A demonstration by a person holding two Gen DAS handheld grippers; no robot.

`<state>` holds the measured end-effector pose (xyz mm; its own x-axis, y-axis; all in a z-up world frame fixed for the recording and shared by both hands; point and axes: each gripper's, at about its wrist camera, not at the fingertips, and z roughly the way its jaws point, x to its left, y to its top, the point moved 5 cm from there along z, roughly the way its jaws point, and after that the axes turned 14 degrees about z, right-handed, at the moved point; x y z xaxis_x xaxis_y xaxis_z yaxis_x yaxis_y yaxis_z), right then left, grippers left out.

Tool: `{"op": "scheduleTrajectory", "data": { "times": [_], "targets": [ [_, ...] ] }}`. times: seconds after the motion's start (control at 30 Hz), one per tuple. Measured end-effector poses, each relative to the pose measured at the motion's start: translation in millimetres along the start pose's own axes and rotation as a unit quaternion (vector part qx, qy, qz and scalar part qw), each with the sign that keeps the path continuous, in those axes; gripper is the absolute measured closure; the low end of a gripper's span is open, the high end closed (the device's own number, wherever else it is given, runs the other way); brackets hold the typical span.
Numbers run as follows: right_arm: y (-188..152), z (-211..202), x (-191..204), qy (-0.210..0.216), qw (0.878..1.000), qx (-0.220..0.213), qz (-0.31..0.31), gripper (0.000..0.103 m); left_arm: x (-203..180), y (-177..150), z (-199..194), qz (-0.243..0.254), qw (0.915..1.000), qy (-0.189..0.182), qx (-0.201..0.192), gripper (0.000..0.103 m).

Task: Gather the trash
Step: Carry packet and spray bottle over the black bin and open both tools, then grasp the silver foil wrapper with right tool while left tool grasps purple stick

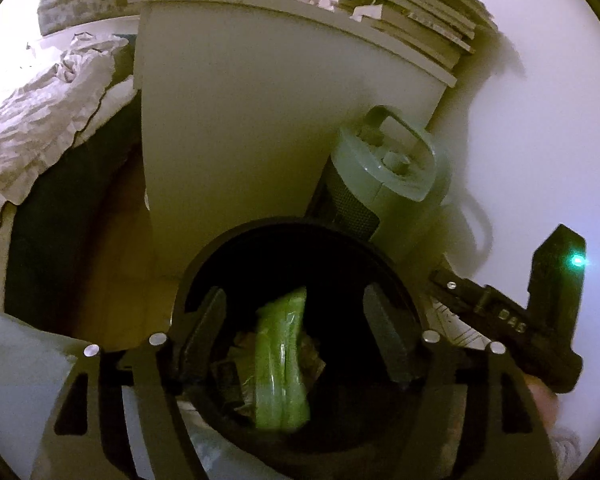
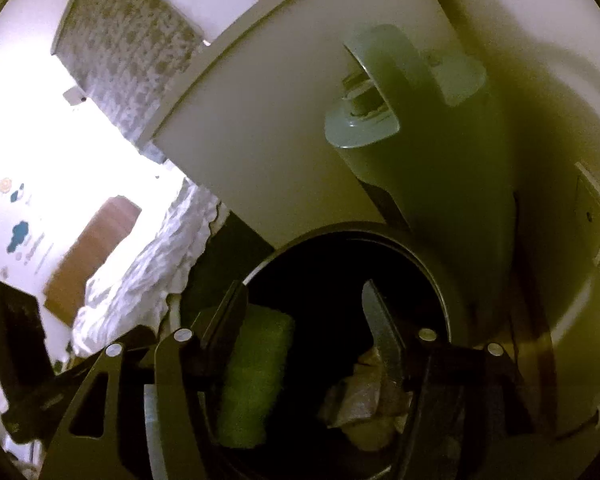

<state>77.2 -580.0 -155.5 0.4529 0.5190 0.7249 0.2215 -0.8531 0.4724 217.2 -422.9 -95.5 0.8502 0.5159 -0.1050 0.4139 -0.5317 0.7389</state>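
A round black trash bin (image 1: 236, 240) stands on the floor right below both grippers. A bright green wrapper (image 1: 282, 360) lies inside it on crumpled brownish trash (image 1: 314, 360). My left gripper (image 1: 296, 312) is open and empty, fingers spread over the bin's mouth. In the right wrist view the bin (image 2: 432, 256) shows the green wrapper (image 2: 256, 376) and crumpled pale paper (image 2: 360, 400). My right gripper (image 2: 304, 312) is open and empty above the bin. The right gripper's body (image 1: 540, 312) shows at the left view's right side.
A white nightstand (image 1: 260, 120) stands behind the bin with a stack of books (image 1: 412, 12) on top. A grey-green heater with a handle (image 1: 388, 176) stands beside the bin by the wall. A bed with rumpled white bedding (image 1: 40, 120) is at left.
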Motion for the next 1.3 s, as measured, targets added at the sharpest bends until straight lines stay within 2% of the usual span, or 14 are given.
{"op": "scheduleTrajectory", "data": {
  "times": [0.3,0.33,0.5,0.6,0.63,0.7,0.8,0.9,1.03,1.13,1.17,1.2,1.23,1.3],
  "targets": [
    [-16,6,9,-0.006,1.0,0.017,-0.017,0.042,2,-19,-69,0.003,0.9998,0.005,-0.017,0.028],
    [-18,7,10,-0.006,1.0,0.021,-0.02,0.039,6,-24,-77,0.003,0.9998,0.009,-0.016,0.028],
    [-43,12,29,0.011,0.997,0.057,-0.053,0.037,49,-72,-130,-0.006,0.9989,0.047,0.005,0.028],
    [-70,10,48,0.034,0.992,0.091,-0.087,0.037,87,-106,-151,-0.007,0.9962,0.078,0.039,0.029],
    [-83,7,58,0.046,0.988,0.106,-0.107,0.037,99,-117,-155,-0.005,0.995,0.085,0.053,0.031],
    [-101,0,72,0.064,0.98,0.128,-0.136,0.037,117,-132,-155,0.005,0.9932,0.09,0.074,0.044],
    [-135,-23,97,0.108,0.966,0.17,-0.165,0.037,133,-148,-146,0.033,0.9894,0.087,0.112,0.056],
    [-166,-45,120,0.13,0.954,0.201,-0.18,0.037,130,-150,-138,0.072,0.9892,0.061,0.112,0.057],
    [-205,-60,147,0.117,0.941,0.241,-0.207,0.037,117,-147,-127,0.138,0.9816,0.064,0.115,0.06],
    [-236,-58,166,0.088,0.932,0.266,-0.228,0.037,109,-148,-127,0.137,0.984,0.042,0.107,0.063],
    [-244,-55,172,0.077,0.93,0.273,-0.234,0.037,109,-151,-129,0.141,0.9835,0.05,0.102,0.066],
    [-251,-51,177,0.068,0.928,0.28,-0.238,0.037,110,-154,-132,0.143,0.983,0.058,0.099,0.077],
    [-258,-46,181,0.058,0.926,0.288,-0.239,0.037,115,-156,-136,0.134,0.984,0.068,0.096,0.082],
    [-268,-36,188,0.044,0.923,0.296,-0.24,0.037,127,-161,-146,0.102,0.9877,0.078,0.09,0.087]
  ]
}}
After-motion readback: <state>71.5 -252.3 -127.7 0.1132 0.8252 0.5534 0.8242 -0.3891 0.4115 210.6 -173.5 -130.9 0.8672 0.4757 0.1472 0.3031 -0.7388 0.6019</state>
